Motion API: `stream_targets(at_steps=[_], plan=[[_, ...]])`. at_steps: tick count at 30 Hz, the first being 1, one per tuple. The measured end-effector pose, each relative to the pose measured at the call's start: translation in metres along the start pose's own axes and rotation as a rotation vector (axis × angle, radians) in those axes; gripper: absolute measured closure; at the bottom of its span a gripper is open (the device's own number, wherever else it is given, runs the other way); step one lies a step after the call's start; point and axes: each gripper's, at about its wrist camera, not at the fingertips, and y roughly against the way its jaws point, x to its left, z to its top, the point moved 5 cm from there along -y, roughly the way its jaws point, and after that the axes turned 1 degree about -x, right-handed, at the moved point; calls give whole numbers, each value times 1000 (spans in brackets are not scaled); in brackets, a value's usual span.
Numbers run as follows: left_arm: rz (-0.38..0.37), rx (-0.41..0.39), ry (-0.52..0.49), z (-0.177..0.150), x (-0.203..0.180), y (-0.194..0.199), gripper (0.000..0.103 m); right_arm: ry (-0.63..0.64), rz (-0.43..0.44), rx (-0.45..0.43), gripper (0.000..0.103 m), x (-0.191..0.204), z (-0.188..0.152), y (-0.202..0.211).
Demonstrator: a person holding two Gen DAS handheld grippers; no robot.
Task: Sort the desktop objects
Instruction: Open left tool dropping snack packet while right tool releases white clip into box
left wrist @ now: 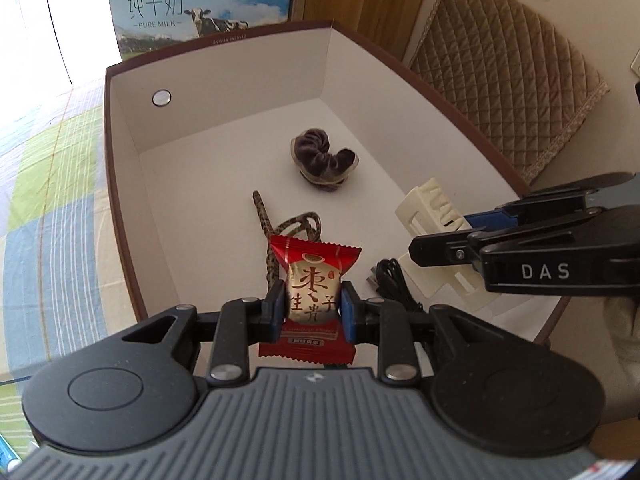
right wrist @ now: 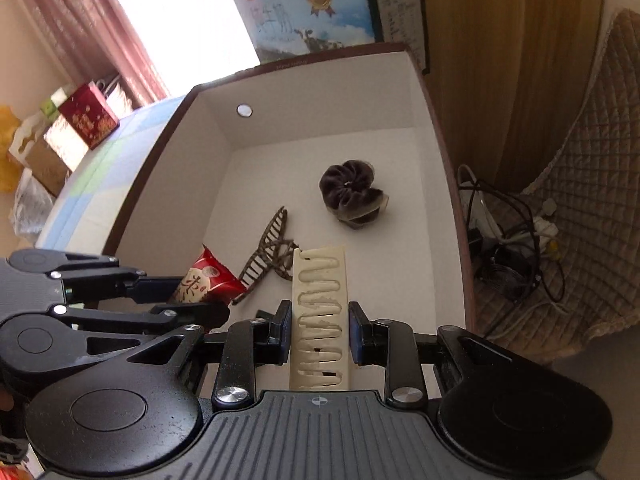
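Left tongs [left wrist: 313,308]: pinching a red-and-cream wrapped candy [left wrist: 312,292], held above the white-lined, brown-edged open cardboard box [left wrist: 224,120].

Right tongs [right wrist: 320,332]: pinching a cream plastic hair claw [right wrist: 320,300] over the same box.

On box floor: dark velvet scrunchie [left wrist: 322,158], brown patterned hair claw [right wrist: 268,256].

Box [left wrist: 120,128] far half open; scrunchie [left wrist: 324,158] mid-floor, hair clip [right wrist: 266,254] and cable [left wrist: 394,286] crowd near end.
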Motion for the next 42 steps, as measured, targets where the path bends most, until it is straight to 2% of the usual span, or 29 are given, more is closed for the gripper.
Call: stream_targets(at_steps=[9, 18, 21, 25, 30, 34, 36, 38, 42], plan=[[21, 47, -31, -8, -4, -15, 80, 65, -11, 60, 78, 6, -7, -13], [28, 53, -40, -8, -5, -16, 78, 67, -14, 61, 78, 8, -7, -11], [24, 50, -46, -7, -7, -15, 69, 64, -9, 52, 75, 8, -6, -8], [21, 36, -56, -6, -12, -11, 50, 64, 9, 29, 59, 12, -5, 0], [11, 17, -57, -5, -15, -3, 42, 58, 21, -3, 50, 16, -5, 12], [0, -2, -57, -4, -18, 6, 35, 76, -20, -44, 30, 18, -3, 25], [-3, -12, -54, -3, -19, 12, 30, 76, -27, -61, 25, 18, -2, 32], [8, -25, -52, -2, -19, 17, 23, 74, -49, -83, 15, 16, -2, 39], [13, -46, -48, 0, -18, 27, 18, 79, -91, -130, 2, 15, -2, 51]])
